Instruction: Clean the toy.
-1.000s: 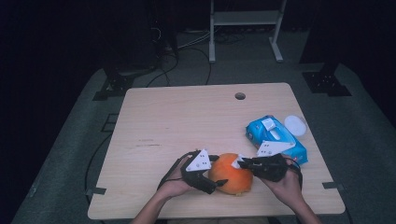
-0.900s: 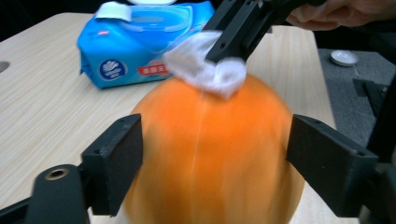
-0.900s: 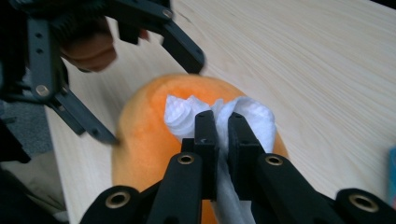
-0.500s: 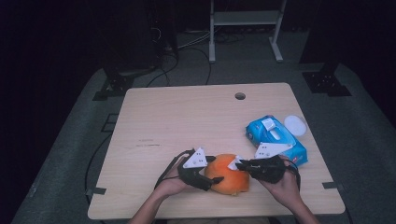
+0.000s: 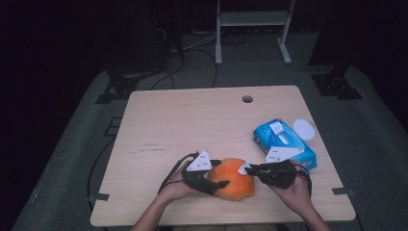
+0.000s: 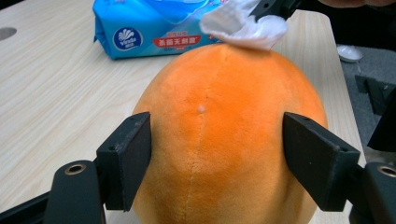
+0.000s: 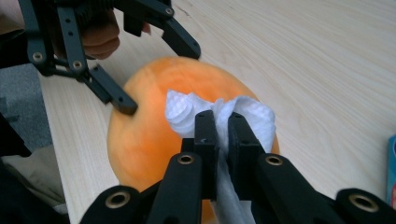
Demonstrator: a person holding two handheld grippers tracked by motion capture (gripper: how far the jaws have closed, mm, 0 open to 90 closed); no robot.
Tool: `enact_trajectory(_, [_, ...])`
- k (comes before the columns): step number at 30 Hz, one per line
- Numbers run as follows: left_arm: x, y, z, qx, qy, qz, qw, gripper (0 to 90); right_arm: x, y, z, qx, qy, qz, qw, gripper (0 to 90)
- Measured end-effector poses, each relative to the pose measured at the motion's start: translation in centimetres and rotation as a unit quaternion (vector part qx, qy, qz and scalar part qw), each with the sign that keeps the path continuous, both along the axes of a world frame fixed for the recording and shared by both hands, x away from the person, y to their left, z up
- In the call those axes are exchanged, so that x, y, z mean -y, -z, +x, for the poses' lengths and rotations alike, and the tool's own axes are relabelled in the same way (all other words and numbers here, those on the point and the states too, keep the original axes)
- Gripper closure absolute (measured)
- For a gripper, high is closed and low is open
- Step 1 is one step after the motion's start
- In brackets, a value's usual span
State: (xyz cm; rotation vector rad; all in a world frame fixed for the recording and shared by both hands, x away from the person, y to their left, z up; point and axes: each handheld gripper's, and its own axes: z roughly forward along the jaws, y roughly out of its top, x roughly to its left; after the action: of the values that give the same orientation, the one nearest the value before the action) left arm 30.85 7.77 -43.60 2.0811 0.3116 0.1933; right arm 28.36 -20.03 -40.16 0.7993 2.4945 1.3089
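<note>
At the near edge of the counter (image 5: 192, 120), between the two hands, sits an orange plush ball (image 5: 234, 178), its nap short and velvety with a stitched seam running up the middle in the left gripper view. The left gripper (image 6: 217, 158) has its fingers (image 6: 126, 158) spread wide to either side of the ball, at or very near the fabric; whether they press in I cannot tell, since the sides show no clear dent. The right gripper (image 7: 223, 133) has its fingers (image 7: 205, 130) closed tight on a bunched white wipe (image 7: 224, 114), and the wad rests on the top of the ball. Judged from the fuzz and seam, the ball is light, soft and yielding, unlikely to break, and grippy rather than slick; it would roll or squash if pushed from one side only, so a hold across its widest part, as the left fingers now stand, looks the sound place. The wipe is limp and may tear or slip if dragged hard across the nap. Just beyond, to the person's right, lies a blue pack of wipes (image 5: 285, 143), with a small white round lid (image 5: 303, 127) beside it. The counter is pale wood grain, flat and bare otherwise, with a cable hole (image 5: 247, 99) near the far edge. Beyond it, grey floor (image 5: 375, 144), trailing cables (image 5: 192, 53), and a white frame (image 5: 252, 29) against darkness.
</note>
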Motion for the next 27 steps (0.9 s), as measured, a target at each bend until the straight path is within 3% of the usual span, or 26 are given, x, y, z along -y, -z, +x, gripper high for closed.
enact_trajectory(3, [0.4, -0.5, -0.4, 0.017, 0.009, 0.0, 0.9998, 21.2, 0.0, 0.0, -0.1, -0.002, -0.001, 0.007, 1.0, 83.4])
enact_trajectory(6, [1.0, -0.9, -0.8, 0.028, 0.02, -0.015, 0.9993, 19.1, -1.0, -0.3, -0.4, 0.007, -0.012, 0.008, 0.9999, 83.4])
enact_trajectory(8, [1.4, -0.9, -1.1, 0.042, 0.03, 0.008, 0.9987, 23.1, -1.5, -0.6, -0.6, 0.01, -0.024, 0.01, 0.9996, 83.4])
enact_trajectory(10, [1.3, -0.8, -0.9, 0.032, 0.025, 0.009, 0.9991, 26.2, -1.6, -0.6, -0.7, 0.014, -0.027, 0.003, 0.9995, 83.2])
enact_trajectory(12, [0.9, -0.6, -0.6, 0.022, 0.02, 0.007, 0.9995, 28.0, -1.3, -0.4, -0.5, 0.008, -0.024, 0.008, 0.9997, 83.1])
enact_trajectory(13, [0.4, -0.4, -0.2, 0.007, 0.012, 0.001, 0.9999, 28.4, -1.0, -0.2, -0.4, 0.005, -0.02, 0.009, 0.9997, 83.2])
enact_trajectory(16, [-0.3, -0.3, 0.3, -0.004, -0.001, -0.003, 1.0, 29.1, -0.3, 0.2, -0.2, -0.005, -0.008, 0.007, 0.9999, 83.3])
enact_trajectory(18, [-0.4, -0.5, 0.3, 0.0, 0.002, -0.002, 1.0, 28.1, -0.2, 0.2, -0.2, -0.004, -0.006, 0.007, 0.9999, 83.2])
enact_trajectory(21, [0.4, -1.0, -0.4, 0.027, 0.021, -0.012, 0.9994, 19.5, -1.0, -0.2, -0.5, 0.006, -0.013, 0.008, 0.9999, 83.2])
enact_trajectory(23, [0.6, -1.1, -0.6, 0.031, 0.029, -0.014, 0.999, 18.8, -1.3, -0.3, -0.6, 0.009, -0.016, 0.009, 0.9998, 83.2])
enact_trajectory(24, [1.0, -1.1, -0.9, 0.043, 0.033, 0.005, 0.9985, 22.0, -1.8, -0.6, -0.7, 0.013, -0.027, 0.014, 0.9995, 83.2])
enact_trajectory(27, [0.7, -0.9, -0.5, 0.029, 0.019, 0.008, 0.9994, 27.7, -1.9, -0.5, -0.8, 0.016, -0.029, 0.007, 0.9994, 83.2])
